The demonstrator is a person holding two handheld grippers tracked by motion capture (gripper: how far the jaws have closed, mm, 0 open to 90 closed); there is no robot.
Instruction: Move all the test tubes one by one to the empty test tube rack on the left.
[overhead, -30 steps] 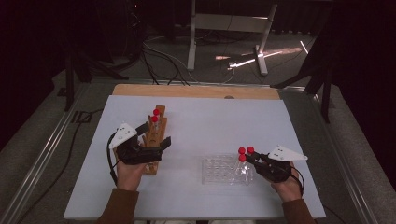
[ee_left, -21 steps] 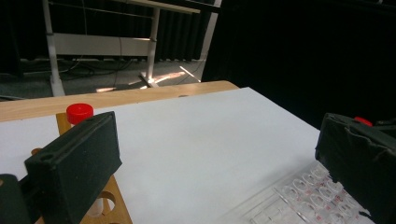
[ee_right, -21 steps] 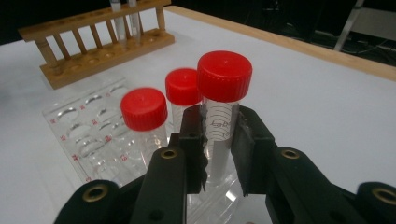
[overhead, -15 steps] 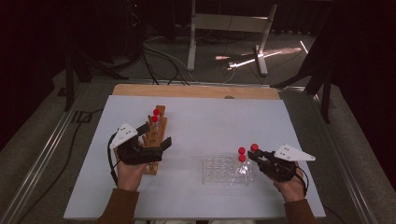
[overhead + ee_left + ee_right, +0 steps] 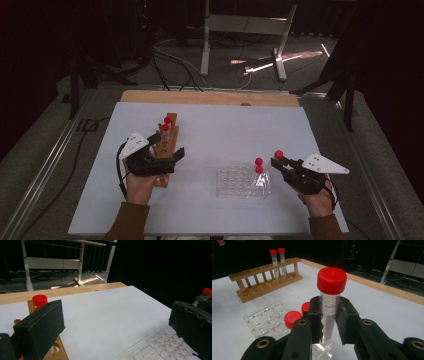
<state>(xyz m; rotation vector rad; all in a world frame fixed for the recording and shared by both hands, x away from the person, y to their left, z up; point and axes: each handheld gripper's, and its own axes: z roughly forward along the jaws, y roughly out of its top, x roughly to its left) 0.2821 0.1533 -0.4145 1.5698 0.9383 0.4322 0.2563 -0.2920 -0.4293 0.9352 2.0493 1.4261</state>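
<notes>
Clamped between the right gripper [image 5: 329,322] jaws: a clear plastic tube with red screw cap [image 5: 331,293], upright, gripped just under the cap, lower end above the near corner of the clear plastic well rack [image 5: 265,320]. In the high view, tube at about 4 o'clock on the white table mat [image 5: 215,130], lifted free of the rack at the 9 o'clock side of the gripper. Left gripper [image 5: 172,156] jaws spread wide and released, straddling the near end of the wooden tube rack [image 5: 162,150] at about 8 o'clock, perhaps steadying it; touching or not, cannot tell. Possible trouble: smooth tube slipping down between the pads if the squeeze loosens; tube bottom catching the clear rack edge and dragging the light rack along if carried low. In the way: two more red-capped tubes [image 5: 293,317] standing in the clear rack close below the held one, easy to knock. Farther, at the wooden rack's far end, two red-capped tubes [image 5: 166,124] already seated, with empty holes nearer.
</notes>
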